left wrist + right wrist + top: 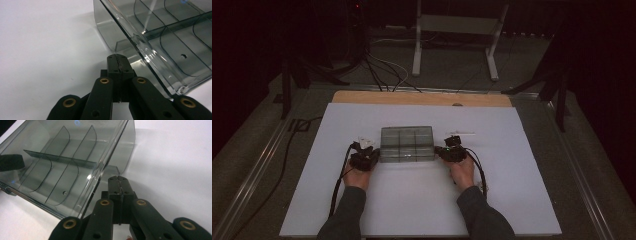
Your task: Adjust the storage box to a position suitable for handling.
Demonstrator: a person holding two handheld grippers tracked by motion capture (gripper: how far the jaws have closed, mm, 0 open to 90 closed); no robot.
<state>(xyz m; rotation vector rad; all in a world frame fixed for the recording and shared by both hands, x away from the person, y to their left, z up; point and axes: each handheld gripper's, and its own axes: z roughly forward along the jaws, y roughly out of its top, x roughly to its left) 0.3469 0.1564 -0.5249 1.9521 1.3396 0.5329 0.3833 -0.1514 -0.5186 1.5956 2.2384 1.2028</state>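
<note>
The smoky clear plastic organiser box (407, 144), split by curved dividers, lies between both grippers; the left gripper (117, 58) and the right gripper (117, 179) each have jaws clenched on a thin end tab of it.

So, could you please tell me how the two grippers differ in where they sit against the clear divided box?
The left gripper sits at the box's left end, the right gripper at its right end. In its own view the left gripper has the box to its right; the right gripper has it to its left. Both are shut, each pinching a thin clear tab on the box's end.
</note>
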